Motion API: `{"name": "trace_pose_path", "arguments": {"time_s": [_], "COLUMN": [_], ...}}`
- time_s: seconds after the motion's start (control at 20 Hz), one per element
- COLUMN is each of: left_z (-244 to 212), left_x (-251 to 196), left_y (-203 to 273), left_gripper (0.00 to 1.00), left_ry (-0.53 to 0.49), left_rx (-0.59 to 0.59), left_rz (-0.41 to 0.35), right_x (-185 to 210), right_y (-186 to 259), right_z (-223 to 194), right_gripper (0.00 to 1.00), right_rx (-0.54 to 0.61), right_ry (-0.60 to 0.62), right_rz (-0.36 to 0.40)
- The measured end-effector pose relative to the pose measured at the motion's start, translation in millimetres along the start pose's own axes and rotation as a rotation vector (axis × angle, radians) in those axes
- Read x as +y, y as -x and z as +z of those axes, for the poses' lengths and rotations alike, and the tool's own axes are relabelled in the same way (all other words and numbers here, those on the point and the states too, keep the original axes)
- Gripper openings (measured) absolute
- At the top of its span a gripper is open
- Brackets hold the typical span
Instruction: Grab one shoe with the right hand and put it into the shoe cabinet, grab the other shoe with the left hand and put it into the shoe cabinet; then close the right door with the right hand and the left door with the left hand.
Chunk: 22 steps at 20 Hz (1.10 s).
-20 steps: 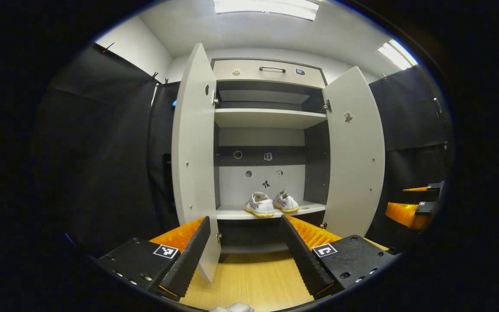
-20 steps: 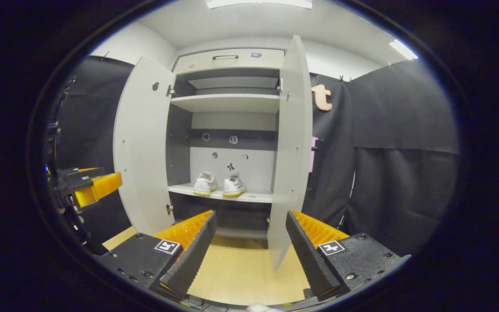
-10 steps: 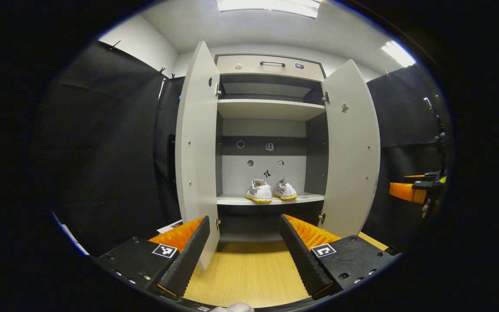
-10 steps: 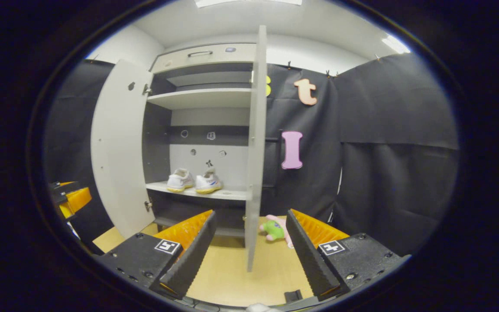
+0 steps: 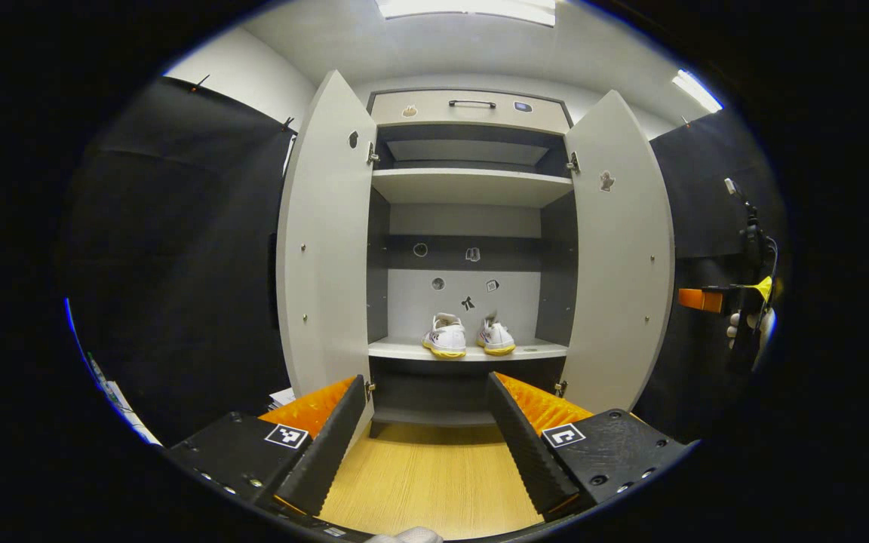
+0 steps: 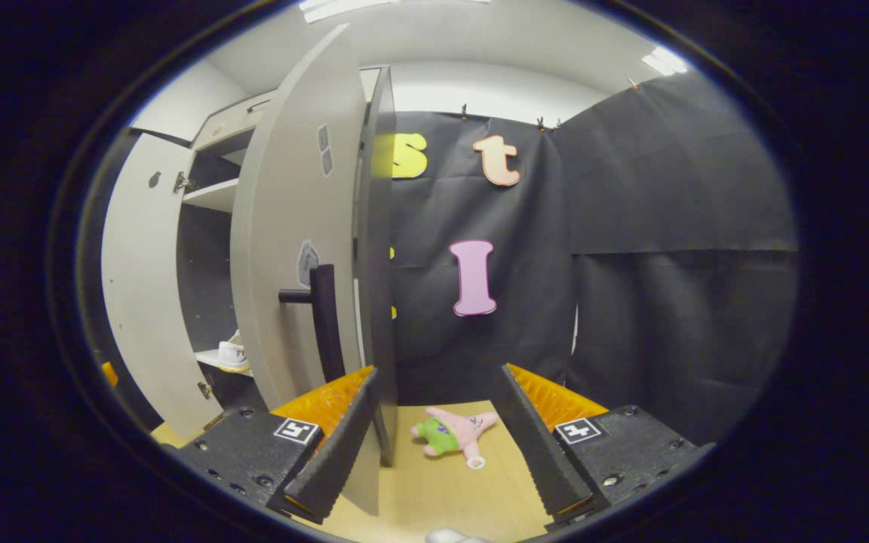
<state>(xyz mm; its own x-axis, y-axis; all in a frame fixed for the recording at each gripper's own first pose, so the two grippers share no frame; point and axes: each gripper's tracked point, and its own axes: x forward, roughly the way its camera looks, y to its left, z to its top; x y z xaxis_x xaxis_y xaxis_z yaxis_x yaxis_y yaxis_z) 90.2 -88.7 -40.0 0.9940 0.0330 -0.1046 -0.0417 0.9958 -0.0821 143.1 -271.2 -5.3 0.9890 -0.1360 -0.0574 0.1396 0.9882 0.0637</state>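
Both claws gape empty (left, right); shoes point heels outward.

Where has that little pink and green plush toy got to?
In the right gripper view, the plush toy lies on the wooden floor, just right of the cabinet's right door.

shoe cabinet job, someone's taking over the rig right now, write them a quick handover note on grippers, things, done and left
Left gripper: open, empty, facing the open shoe cabinet.
Right gripper: open, empty, at the outer side of the right door, near its dark handle, not touching it.
Both shoes sit side by side on the lower shelf.
Done: both shoes are in.
Left: push the right door closed with the right gripper, then the left door with the left gripper. Both doors stand wide open.
A plush toy lies on the floor beyond the right door.
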Motion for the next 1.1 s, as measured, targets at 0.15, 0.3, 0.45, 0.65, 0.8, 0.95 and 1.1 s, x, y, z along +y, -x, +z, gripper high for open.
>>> {"name": "trace_pose_path", "arguments": {"time_s": [0.15,0.3,0.45,0.65,0.8,0.95,1.1], "left_z": [-5,-10,-13,-11,-8,-5,-2], "left_x": [-3,-2,0,8,25,47,70], "left_y": [-3,-4,-9,-14,-17,-20,-25], "left_gripper": [0.96,0.96,0.96,0.96,0.96,0.96,0.96], "left_ry": [-0.001,-0.003,0.012,0.022,0.011,0.009,0.011], "left_rx": [0.006,0.021,0.025,0.031,0.025,0.023,0.015], "left_rz": [0.034,0.069,0.080,0.075,0.069,0.061,0.061], "right_x": [12,26,44,91,124,176,229], "right_y": [-16,-17,-17,-15,-17,-23,-24], "right_z": [7,6,6,4,4,5,2], "right_gripper": [0.99,0.95,0.87,0.88,0.88,0.80,0.93], "right_rx": [-0.023,-0.012,-0.005,0.017,0.021,0.023,0.025], "right_ry": [0.023,0.014,0.038,0.037,0.041,0.031,0.048], "right_rz": [0.077,0.147,0.191,0.262,0.263,0.327,0.387]}}
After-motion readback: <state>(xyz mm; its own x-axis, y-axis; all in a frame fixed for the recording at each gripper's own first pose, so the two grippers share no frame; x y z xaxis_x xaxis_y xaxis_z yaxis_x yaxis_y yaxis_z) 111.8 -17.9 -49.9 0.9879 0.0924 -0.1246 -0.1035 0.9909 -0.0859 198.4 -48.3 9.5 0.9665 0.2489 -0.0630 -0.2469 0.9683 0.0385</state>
